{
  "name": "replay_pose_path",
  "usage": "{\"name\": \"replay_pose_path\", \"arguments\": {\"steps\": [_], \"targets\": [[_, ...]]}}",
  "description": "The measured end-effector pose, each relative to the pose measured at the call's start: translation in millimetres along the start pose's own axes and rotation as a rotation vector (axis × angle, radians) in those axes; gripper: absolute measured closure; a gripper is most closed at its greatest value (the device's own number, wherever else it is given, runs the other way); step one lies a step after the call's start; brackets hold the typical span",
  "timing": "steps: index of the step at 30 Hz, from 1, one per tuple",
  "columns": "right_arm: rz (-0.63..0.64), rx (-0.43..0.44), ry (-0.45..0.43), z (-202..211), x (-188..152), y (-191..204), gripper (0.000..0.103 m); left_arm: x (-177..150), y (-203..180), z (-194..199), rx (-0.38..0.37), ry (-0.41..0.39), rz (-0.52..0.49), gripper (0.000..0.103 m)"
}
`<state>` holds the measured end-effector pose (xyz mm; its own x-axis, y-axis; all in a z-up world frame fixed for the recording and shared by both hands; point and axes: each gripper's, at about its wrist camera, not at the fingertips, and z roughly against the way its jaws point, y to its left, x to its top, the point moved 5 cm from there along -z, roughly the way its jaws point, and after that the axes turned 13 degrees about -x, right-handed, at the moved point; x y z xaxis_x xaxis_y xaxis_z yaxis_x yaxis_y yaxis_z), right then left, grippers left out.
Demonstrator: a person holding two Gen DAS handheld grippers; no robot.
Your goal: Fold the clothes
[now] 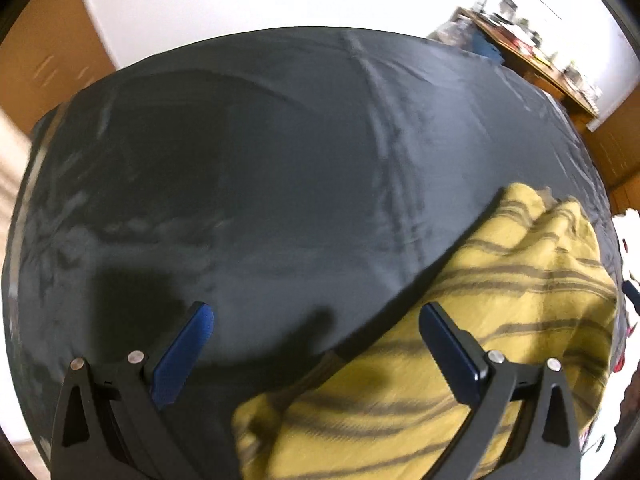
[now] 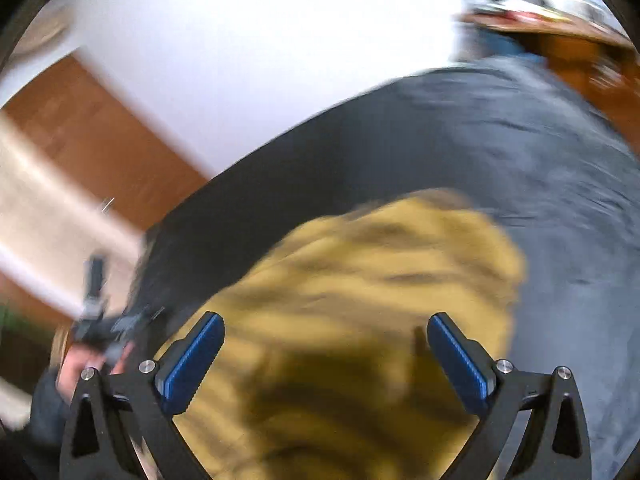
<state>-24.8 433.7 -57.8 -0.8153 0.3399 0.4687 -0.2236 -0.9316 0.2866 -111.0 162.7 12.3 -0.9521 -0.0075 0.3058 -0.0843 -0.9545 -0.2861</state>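
Yellow striped garment [image 1: 460, 360] is lying bunched up on the dark bedsheet [image 1: 260, 160], near the front-right part of the bed from the left camera's angle. It's crumpled rather than spread flat, so it looks like folding hasn't really started; best guess is it needs to be laid out first.

Left gripper [image 1: 316, 344] has its jaws wide apart and nothing in them. One finger hangs over bare sheet, the other over the edge of the garment, which reads like it's lining up on that near edge. Whether it's touching the cloth is hard to say.

Right gripper [image 2: 326, 356] is also spread wide and empty, parked right over the middle of the garment [image 2: 360, 280], probably so each side can take a different bit of fabric.

View differences: the left wrist view is fairly sharp and shows the grey stripes and the sheet's creases, plus a cluttered wooden shelf [image 1: 532, 52] off in the far corner. The right wrist view is badly blurred, stripes are just smears, but it catches the person's hand [image 2: 76, 364] on the other gripper at lower left, which the left view doesn't show at all.
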Motion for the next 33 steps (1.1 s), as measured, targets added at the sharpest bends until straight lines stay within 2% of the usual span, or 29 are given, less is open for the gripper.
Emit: {"name": "replay_pose_path", "arguments": {"steps": [4, 7, 12, 17, 22, 23, 25, 27, 30, 33], "targets": [[-0.052, -0.163, 0.006, -22.4, 1.8, -20.6, 0.0, 15.8, -24.5, -24.6, -0.076, 0.05, -0.063, 0.0], [-0.074, -0.224, 0.027, -28.1, 7.9, -39.2, 0.0, 23.1, -37.1, -40.5, -0.139, 0.087, -0.07, 0.0], [-0.071, -0.243, 0.065, -49.7, 6.7, -39.9, 0.005, 25.9, -50.4, -55.5, -0.226, 0.132, -0.06, 0.0], [-0.079, -0.234, 0.093, -56.6, 6.2, -38.5, 0.005, 20.3, -66.0, -63.7, -0.303, 0.185, -0.084, 0.0], [-0.079, -0.225, 0.103, -60.2, 4.3, -39.1, 0.005, 14.8, -76.7, -65.7, -0.3, 0.197, -0.116, 0.0], [-0.073, -0.23, 0.104, -60.6, 3.7, -38.7, 0.007, 13.8, -77.8, -65.8, -0.3, 0.196, -0.119, 0.0], [-0.061, -0.249, 0.105, -61.6, 2.2, -38.8, 0.018, 11.9, -80.0, -66.1, -0.298, 0.195, -0.125, 0.0], [-0.056, -0.267, 0.103, -62.7, 0.3, -39.9, 0.034, 9.2, -87.4, -66.2, -0.278, 0.19, -0.145, 0.0], [-0.046, -0.272, 0.101, -63.1, -1.3, -40.7, 0.044, 5.1, -97.3, -65.8, -0.246, 0.182, -0.175, 0.002], [-0.03, -0.274, 0.097, -62.1, -3.0, -40.8, 0.054, 0.5, -106.0, -63.2, -0.204, 0.166, -0.21, 0.014]]}}
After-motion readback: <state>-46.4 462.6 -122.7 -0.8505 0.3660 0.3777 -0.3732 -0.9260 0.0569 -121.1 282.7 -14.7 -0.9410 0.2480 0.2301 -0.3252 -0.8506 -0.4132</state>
